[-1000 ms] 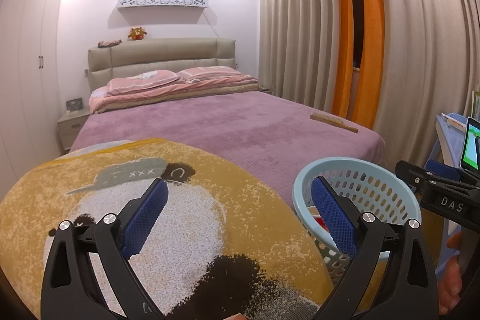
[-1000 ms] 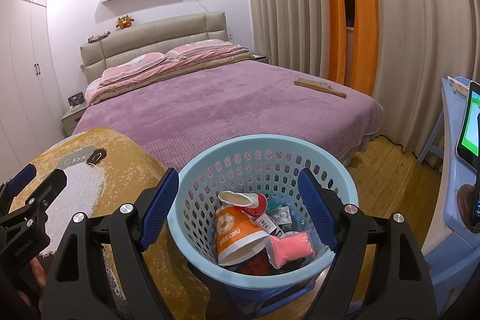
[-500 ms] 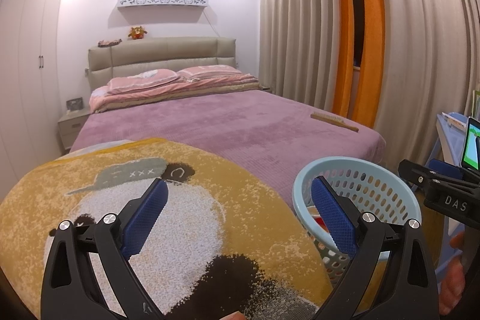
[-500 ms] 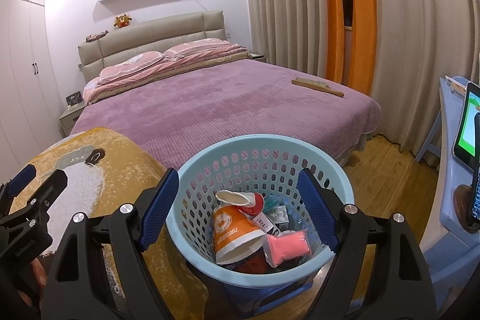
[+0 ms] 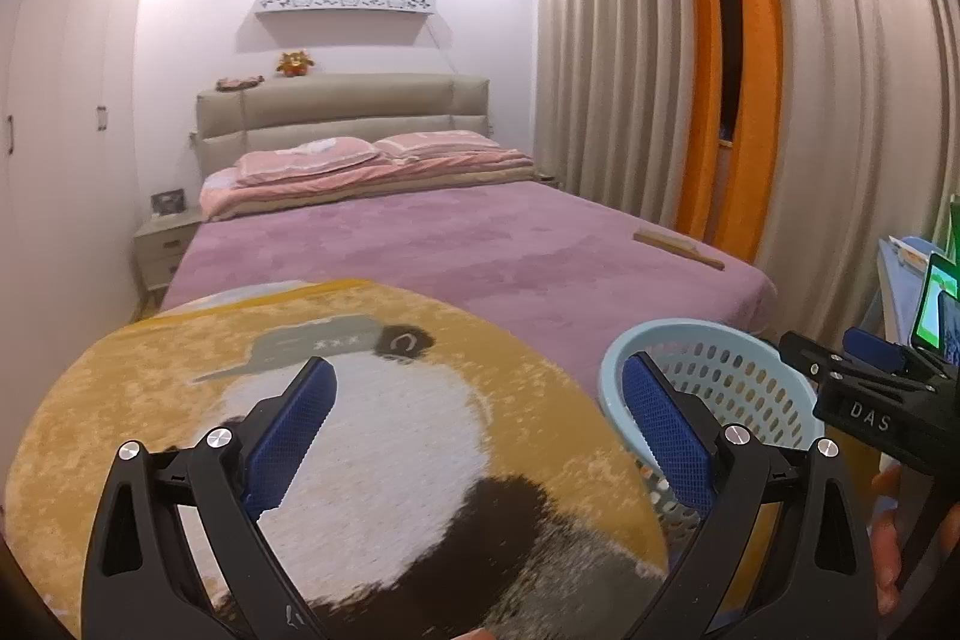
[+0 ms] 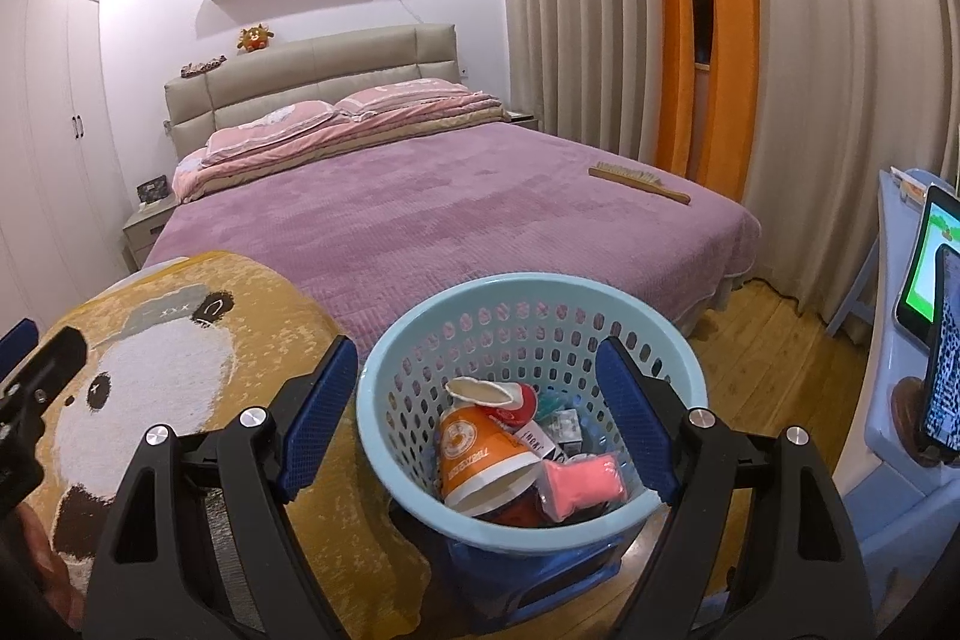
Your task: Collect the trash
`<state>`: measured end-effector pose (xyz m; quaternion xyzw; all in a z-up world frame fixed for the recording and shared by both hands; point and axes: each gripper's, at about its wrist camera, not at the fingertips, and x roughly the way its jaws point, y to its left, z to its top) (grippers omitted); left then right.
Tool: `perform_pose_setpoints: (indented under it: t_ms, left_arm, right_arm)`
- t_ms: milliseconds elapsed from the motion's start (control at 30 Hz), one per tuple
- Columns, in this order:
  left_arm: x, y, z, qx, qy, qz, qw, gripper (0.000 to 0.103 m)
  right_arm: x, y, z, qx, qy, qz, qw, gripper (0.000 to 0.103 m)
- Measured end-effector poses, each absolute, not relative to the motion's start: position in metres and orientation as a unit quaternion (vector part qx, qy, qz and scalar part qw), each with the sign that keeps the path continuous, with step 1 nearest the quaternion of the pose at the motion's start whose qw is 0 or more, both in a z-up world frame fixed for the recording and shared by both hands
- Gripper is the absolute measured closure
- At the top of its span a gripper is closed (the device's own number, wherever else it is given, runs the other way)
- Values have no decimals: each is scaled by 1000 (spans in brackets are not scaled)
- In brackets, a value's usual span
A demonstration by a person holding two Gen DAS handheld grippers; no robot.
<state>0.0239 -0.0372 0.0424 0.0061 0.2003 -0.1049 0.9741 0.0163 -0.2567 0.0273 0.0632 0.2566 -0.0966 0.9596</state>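
A light blue perforated basket (image 6: 414, 364) stands on a blue stool, holding trash: an orange paper cup (image 6: 480, 454), a pink packet (image 6: 582, 481) and small wrappers. My right gripper (image 6: 477, 373) is open and empty, hovering just above the basket with its jaws spread about the rim's width. My left gripper (image 5: 477, 391) is open and empty above the round yellow panda-print cover (image 5: 180, 400). The basket also shows in the left wrist view (image 5: 750, 376), at the right, with the right gripper's black body beside it.
A bed with a purple cover (image 6: 450, 202) fills the room ahead, with a wooden brush (image 6: 639, 181) near its right edge. Curtains (image 6: 600, 10) hang on the right. A light blue table with a lit tablet (image 6: 924, 274) stands at far right. Wooden floor (image 6: 774, 346) lies between.
The right gripper has drifted slightly over the basket; the view shifts a little. The left gripper has barely moved. Both stay open and empty.
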Motion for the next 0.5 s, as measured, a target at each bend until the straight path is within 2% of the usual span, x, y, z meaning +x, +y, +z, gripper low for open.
perform_pose_setpoints:
  t_ms: [500]
  left_arm:
    - [-20, 33, 58, -10, 201, -28, 979, 9]
  right_arm:
    - [2, -201, 43, 55, 237, -52, 969, 25]
